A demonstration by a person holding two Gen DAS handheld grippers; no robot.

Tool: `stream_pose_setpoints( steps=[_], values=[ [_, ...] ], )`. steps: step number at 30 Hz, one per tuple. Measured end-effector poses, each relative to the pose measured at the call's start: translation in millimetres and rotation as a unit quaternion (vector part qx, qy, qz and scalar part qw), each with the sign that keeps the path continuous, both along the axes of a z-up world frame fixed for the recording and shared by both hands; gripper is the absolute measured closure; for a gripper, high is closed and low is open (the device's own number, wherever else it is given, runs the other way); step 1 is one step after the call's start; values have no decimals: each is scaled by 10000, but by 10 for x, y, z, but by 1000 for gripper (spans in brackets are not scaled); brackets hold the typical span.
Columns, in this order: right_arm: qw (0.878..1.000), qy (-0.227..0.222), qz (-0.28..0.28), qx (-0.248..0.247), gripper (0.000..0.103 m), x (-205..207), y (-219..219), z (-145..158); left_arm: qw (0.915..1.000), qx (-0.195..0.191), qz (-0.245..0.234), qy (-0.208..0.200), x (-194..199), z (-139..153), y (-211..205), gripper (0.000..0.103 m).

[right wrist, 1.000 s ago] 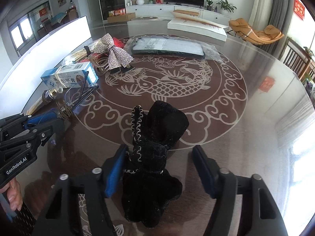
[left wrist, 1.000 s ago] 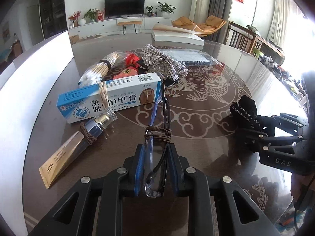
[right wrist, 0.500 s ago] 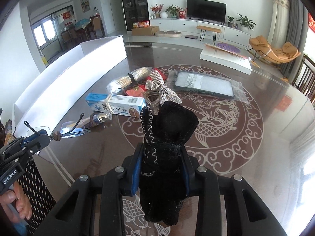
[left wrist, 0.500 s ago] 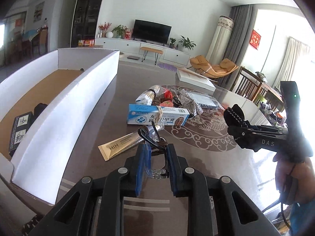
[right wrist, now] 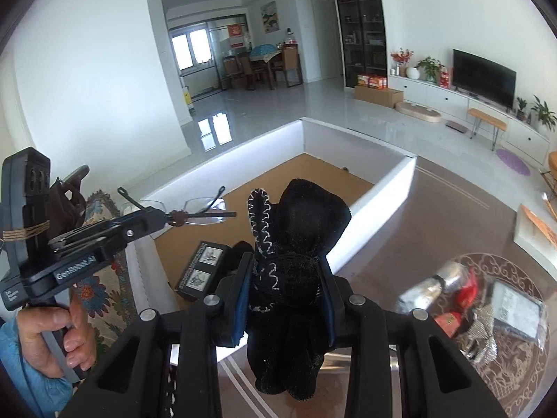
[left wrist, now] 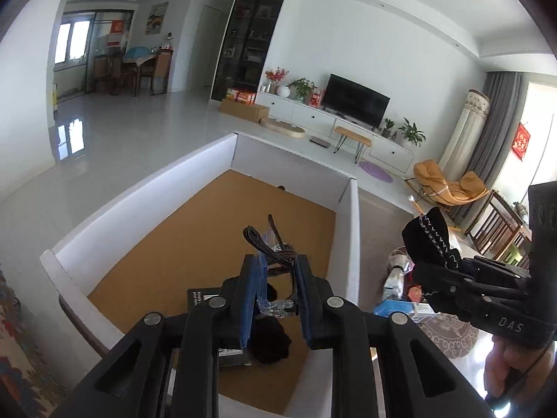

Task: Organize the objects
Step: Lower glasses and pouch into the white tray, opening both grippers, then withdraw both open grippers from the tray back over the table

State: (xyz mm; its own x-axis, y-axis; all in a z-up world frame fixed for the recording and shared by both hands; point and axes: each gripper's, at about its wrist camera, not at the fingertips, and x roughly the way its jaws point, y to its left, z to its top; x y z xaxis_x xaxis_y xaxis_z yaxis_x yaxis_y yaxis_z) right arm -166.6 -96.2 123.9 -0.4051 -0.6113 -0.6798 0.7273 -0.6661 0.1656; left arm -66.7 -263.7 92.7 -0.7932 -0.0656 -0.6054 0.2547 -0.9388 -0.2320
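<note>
Now that both arms have swung from the table clutter to above the white box (left wrist: 350, 230), left gripper (left wrist: 275, 299) clamps the glasses (right wrist: 195, 213), right gripper (right wrist: 287, 299) pinches the black plush (right wrist: 296, 244) near its right wall, so drops look imminent.

The brown patterned tabletop (right wrist: 400, 244) carries a white open box (right wrist: 376, 191), a blue-white carton (left wrist: 400, 308) and a bagged flat pack (right wrist: 518, 306).

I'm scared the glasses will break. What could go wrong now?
The left gripper pinches the glasses high above the box; dropped from there, the lenses might crack on the black case below. The right gripper squeezes a black plush toy close beside them, so it could bump the glasses.
</note>
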Motion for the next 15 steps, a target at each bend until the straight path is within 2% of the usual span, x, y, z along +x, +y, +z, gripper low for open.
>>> stream_pose_setpoints(
  steps=[2, 5, 7, 9, 11, 13, 15],
  values=[
    [9987, -442, 260, 52, 69, -80, -379, -142, 9994, -114, 164, -286, -121, -133, -188, 82],
    [9916, -1153, 560, 192, 66, -170, -793, -450, 9966, -85, 369, -734, -261, -365, -391, 78],
    [9873, -1448, 584, 281, 49, -230, -923, -632, 9933, -28, 504, -1036, -340, -544, -475, 56],
    [9892, -1392, 424, 186, 45, -254, -876, -665, 9920, -46, 663, -1077, -350, -648, -504, 35],
    [9915, -1265, 298, -87, 36, -271, -698, -608, 9931, -18, 704, -938, -290, -674, -476, 25],
    [9955, -920, 94, -192, 20, -235, -459, -534, 9937, -50, 790, -798, -217, -656, -415, 20],
    [9984, -521, -140, -149, 15, -193, -155, -484, 9946, -111, 770, -687, -174, -622, -278, 20]
  ],
)
